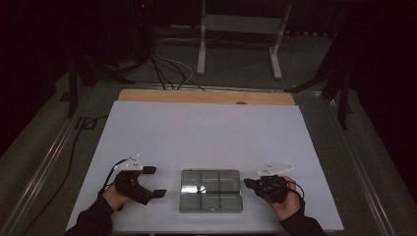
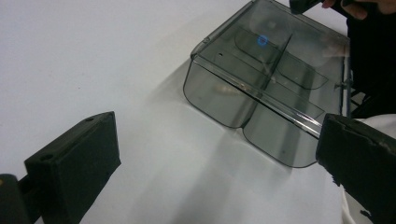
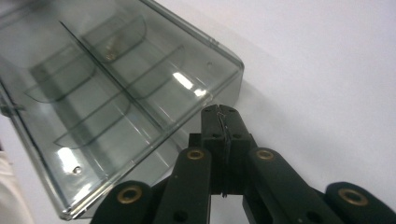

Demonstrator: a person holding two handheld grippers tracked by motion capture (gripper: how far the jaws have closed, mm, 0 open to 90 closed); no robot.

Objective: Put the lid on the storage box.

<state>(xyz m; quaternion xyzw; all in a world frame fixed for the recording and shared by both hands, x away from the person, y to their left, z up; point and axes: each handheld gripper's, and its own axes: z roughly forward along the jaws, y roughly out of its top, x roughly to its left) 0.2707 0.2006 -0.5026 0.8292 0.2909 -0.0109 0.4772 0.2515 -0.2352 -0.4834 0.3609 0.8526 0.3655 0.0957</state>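
Smoky clear plastic box point(image 1: 211, 190) lies on the white surface point(image 1: 206, 132), long axis crosswise, between both hand-held grippers. The right hand-held gripper point(image 1: 249, 183), clenched empty, nearly touches its end; the left hand-held gripper point(image 1: 154, 181) is spread, farther off.

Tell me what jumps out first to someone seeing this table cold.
A smoky clear compartment box, lid closed, lies near the front edge of the white table, flanked by two hand-held tools. The left tool is spread wide open beside the box, apart from it. The right tool is pinched shut, its tip at the box's right side; whether it touches is unclear.
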